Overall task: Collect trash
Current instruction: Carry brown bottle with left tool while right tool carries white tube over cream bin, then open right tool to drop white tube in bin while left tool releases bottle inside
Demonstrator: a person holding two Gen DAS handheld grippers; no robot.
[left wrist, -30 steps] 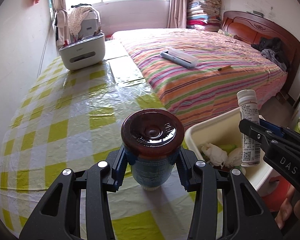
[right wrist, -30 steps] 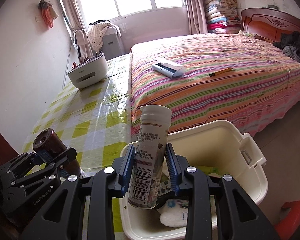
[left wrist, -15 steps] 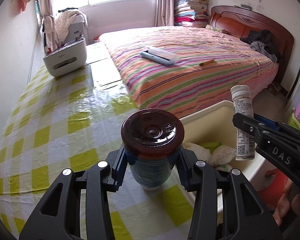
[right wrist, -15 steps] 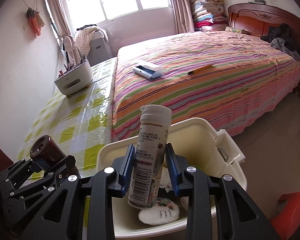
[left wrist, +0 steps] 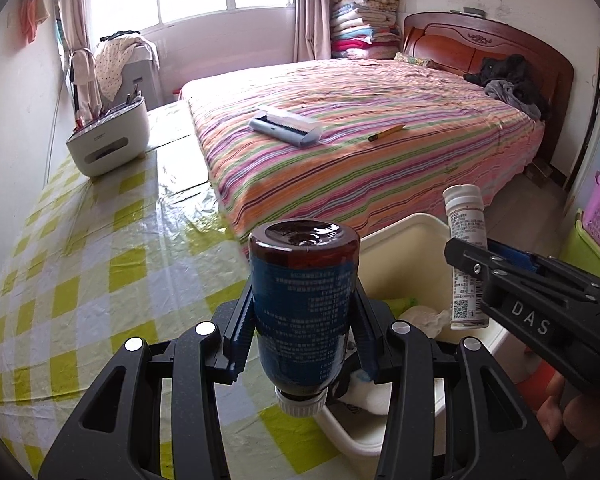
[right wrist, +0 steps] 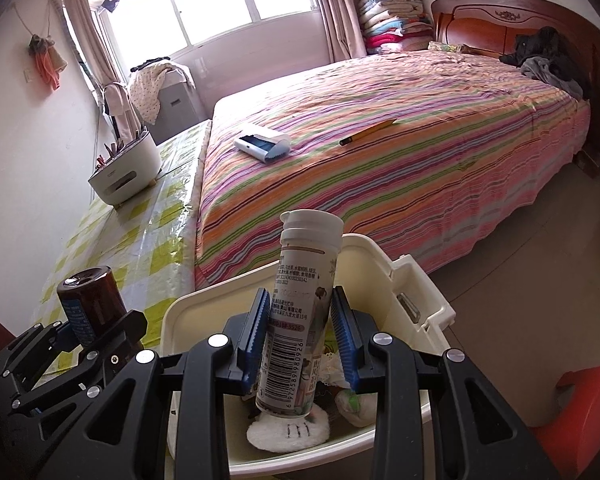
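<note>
My left gripper [left wrist: 302, 332] is shut on a brown bottle [left wrist: 302, 300] with a blue label, held upside down with its white cap at the bottom, over the near rim of a cream bin [left wrist: 404, 248]. My right gripper [right wrist: 300, 336] is shut on a white tablet tube [right wrist: 298, 320], held upright above the cream bin [right wrist: 364, 256]. The bin holds crumpled tissues [left wrist: 422, 316] and a white round pad [right wrist: 286, 430]. The tube also shows in the left wrist view [left wrist: 466, 256], and the bottle in the right wrist view [right wrist: 88, 300].
A table with a yellow-checked cloth [left wrist: 92, 260] lies left of the bin, with a white organizer box [left wrist: 108, 144] at its far end. A striped bed [left wrist: 360, 148] carries a lint roller [left wrist: 286, 126] and a pencil [left wrist: 386, 133]. A red stool [right wrist: 576, 404] stands right of the bin.
Both grippers have moved right and tilted up. The brown bottle went from over the table to the bin's rim; the tube stays over the bin. Both stay shut.
</note>
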